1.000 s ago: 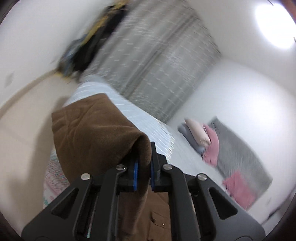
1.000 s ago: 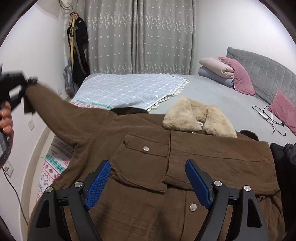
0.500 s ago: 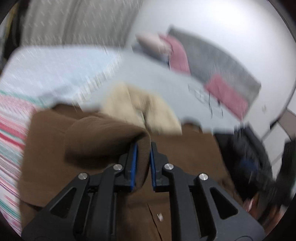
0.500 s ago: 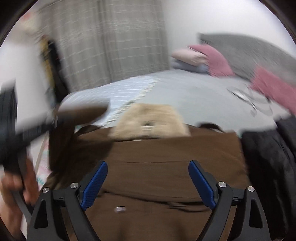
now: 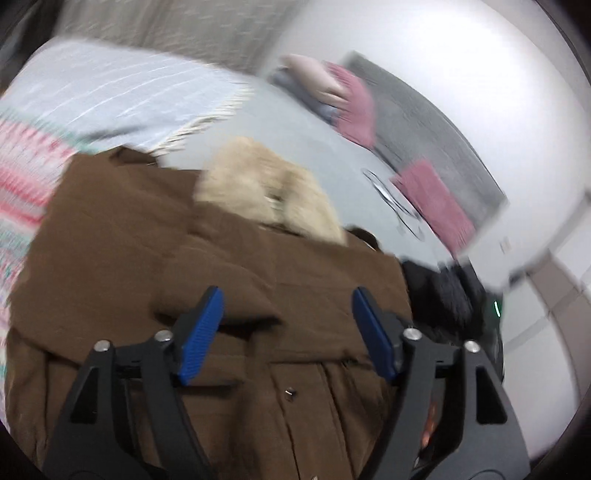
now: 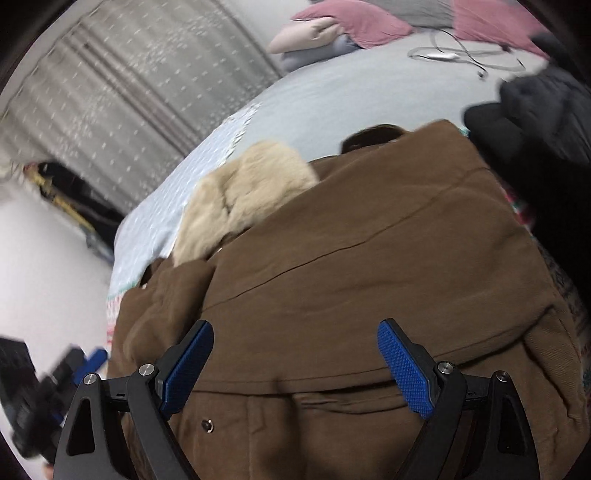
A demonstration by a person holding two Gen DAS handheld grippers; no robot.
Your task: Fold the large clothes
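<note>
L edge of bed: pink-and-teal patterned woven blanket, blurred. Next to it a pale blue checked throw w/ fringed edge, flat on grey bed sheet. Grey dotted curtain behind bed; dark clothes hanging by white wall, far L in R wrist view.

Task item: brown corduroy jacket w/ cream fleece collar spread on near part of bed, collar twd far side. Soft ribbed cloth, seams + a metal snap visible. L sleeve lies folded in across the front, a thick rounded lump just ahead of L gripper. L gripper jaws have just been opening, now spread wide; sleeve below/ahead of blue textured pads, not pinched.

R gripper also spread wide, nothing betw pads, hovering over jacket front near hem side. L gripper shows blurred at lower L of R wrist view.

R of jacket: black fuzzy garment heap, touching jacket's R edge. Beyond it, white cable loose on sheet. Head end: pink and beige pillows stacked agnst grey quilted headboard. No containers seen.
</note>
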